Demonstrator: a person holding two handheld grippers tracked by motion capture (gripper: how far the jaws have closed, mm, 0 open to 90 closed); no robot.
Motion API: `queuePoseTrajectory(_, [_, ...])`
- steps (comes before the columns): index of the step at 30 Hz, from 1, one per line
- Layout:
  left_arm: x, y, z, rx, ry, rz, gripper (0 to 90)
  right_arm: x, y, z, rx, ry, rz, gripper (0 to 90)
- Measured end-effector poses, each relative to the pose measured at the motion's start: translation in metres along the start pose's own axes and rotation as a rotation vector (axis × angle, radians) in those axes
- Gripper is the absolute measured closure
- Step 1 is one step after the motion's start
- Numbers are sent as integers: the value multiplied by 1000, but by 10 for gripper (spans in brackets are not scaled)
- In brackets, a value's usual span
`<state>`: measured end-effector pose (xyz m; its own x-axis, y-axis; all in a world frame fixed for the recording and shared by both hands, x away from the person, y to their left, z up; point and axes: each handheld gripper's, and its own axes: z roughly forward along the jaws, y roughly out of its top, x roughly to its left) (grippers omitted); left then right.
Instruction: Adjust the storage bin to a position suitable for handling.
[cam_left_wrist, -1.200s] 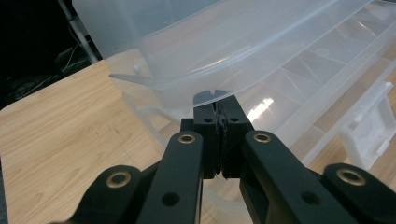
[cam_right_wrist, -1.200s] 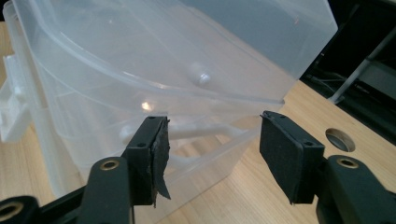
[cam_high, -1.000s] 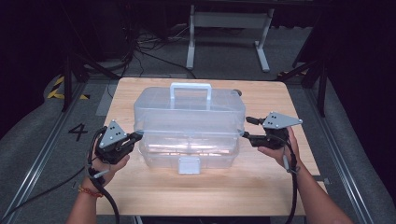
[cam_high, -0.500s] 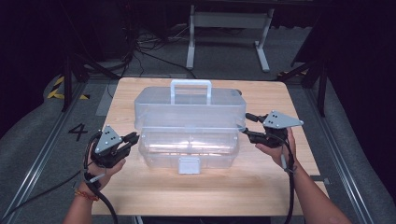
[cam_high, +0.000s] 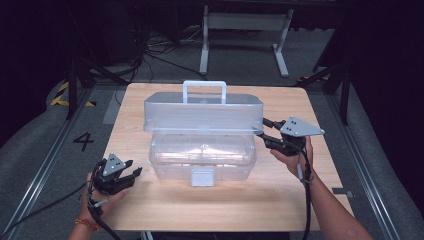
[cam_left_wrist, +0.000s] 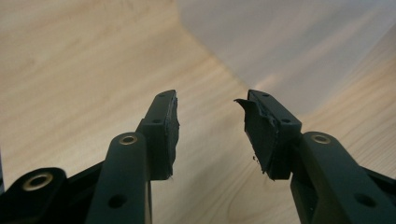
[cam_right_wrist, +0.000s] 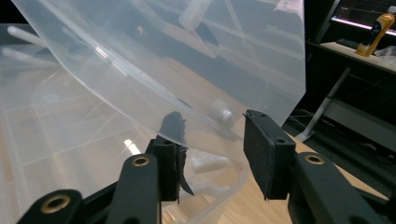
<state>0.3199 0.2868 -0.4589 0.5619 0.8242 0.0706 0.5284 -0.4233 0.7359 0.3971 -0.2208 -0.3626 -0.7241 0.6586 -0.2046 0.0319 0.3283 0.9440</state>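
Note:
A clear plastic storage box (cam_high: 202, 157) stands mid-table, its lid (cam_high: 202, 112) with a white handle (cam_high: 204, 90) tilted up above it. My right gripper (cam_high: 266, 131) grips the lid's right front corner; its jaws have just been closing, with the lid's rim (cam_right_wrist: 205, 126) between the pads of that gripper (cam_right_wrist: 212, 154). My left gripper (cam_high: 132, 169) sits low over the table's near left, apart from the box. Its jaws have just been opening, and nothing lies between the fingers of that gripper (cam_left_wrist: 210, 126), only bare wood.
The wooden table (cam_high: 220, 207) has free room in front of the box and at both sides. A metal stand (cam_high: 245, 37) and cables lie on the floor beyond the far edge. Dark shelving with a yellow bottle (cam_right_wrist: 378, 28) stands to the right.
The left gripper has let go of the lid, dropped toward the table's near left and opened. The right gripper stayed at the lid's right corner and closed further; the lid stands higher.

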Motion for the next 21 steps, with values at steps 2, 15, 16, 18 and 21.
queuePoseTrajectory(2, [0,-3,3,10,-10,-8,536,0,0,1,-12,-4,12,604])
queuePoseTrajectory(15, [0,-8,19,69,-33,-23,368,-2,11,7,-70,-103,36,663])
queuePoseTrajectory(16, [1,-8,19,64,-36,-29,367,-3,12,7,-72,-110,34,668])
queuePoseTrajectory(18, [2,-9,19,61,-44,-34,354,-2,13,8,-73,-125,39,678])
queuePoseTrajectory(21, [5,-12,19,53,-58,-48,348,-2,16,10,-73,-152,28,691])
